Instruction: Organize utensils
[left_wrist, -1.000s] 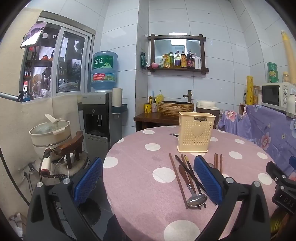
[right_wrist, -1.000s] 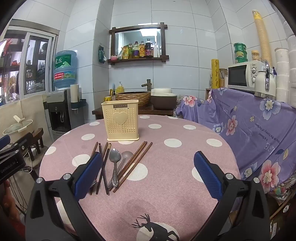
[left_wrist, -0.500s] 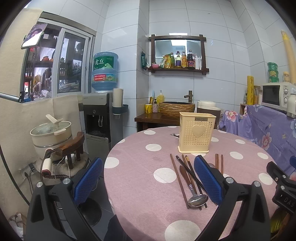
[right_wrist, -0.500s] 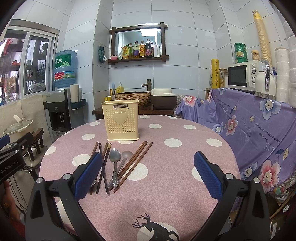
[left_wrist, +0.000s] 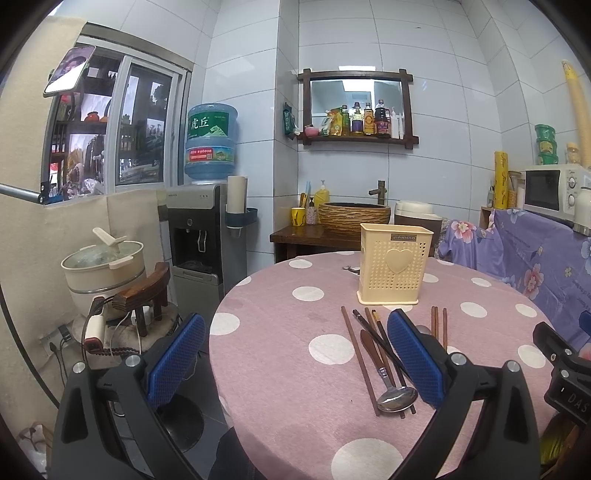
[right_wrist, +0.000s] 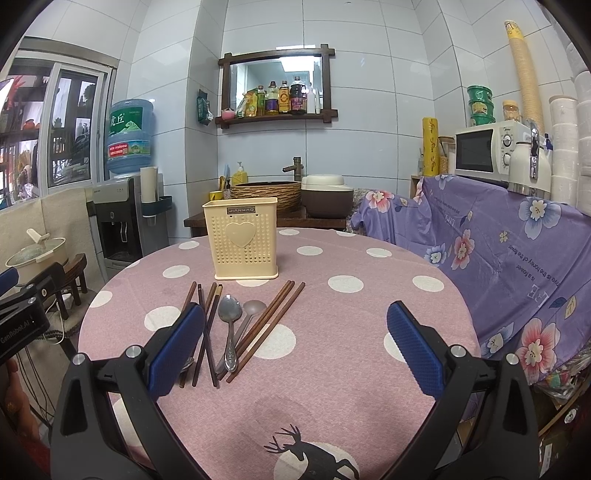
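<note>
A cream perforated utensil holder (right_wrist: 242, 240) (left_wrist: 393, 269) with a heart on its face stands upright on the round pink polka-dot table (right_wrist: 332, 369). In front of it lie several brown chopsticks (right_wrist: 271, 323), a metal spoon (right_wrist: 229, 325) and a second spoon (right_wrist: 251, 314), spread in a loose fan. In the left wrist view a spoon (left_wrist: 397, 397) and chopsticks (left_wrist: 358, 356) lie beside the right finger. My right gripper (right_wrist: 295, 347) is open above the near table, with nothing between its fingers. My left gripper (left_wrist: 295, 360) is open over the table's left edge, also holding nothing.
A water dispenser (left_wrist: 207, 229) and a pot (left_wrist: 103, 269) on a stool stand left of the table. A purple floral cloth (right_wrist: 517, 258) covers a counter with a microwave (right_wrist: 491, 147) on the right. A side table with a woven basin (right_wrist: 269, 192) sits behind.
The left wrist view has drifted slightly, so the table and holder sit a little further right and lower. The right gripper has stayed still. Nothing was grasped.
</note>
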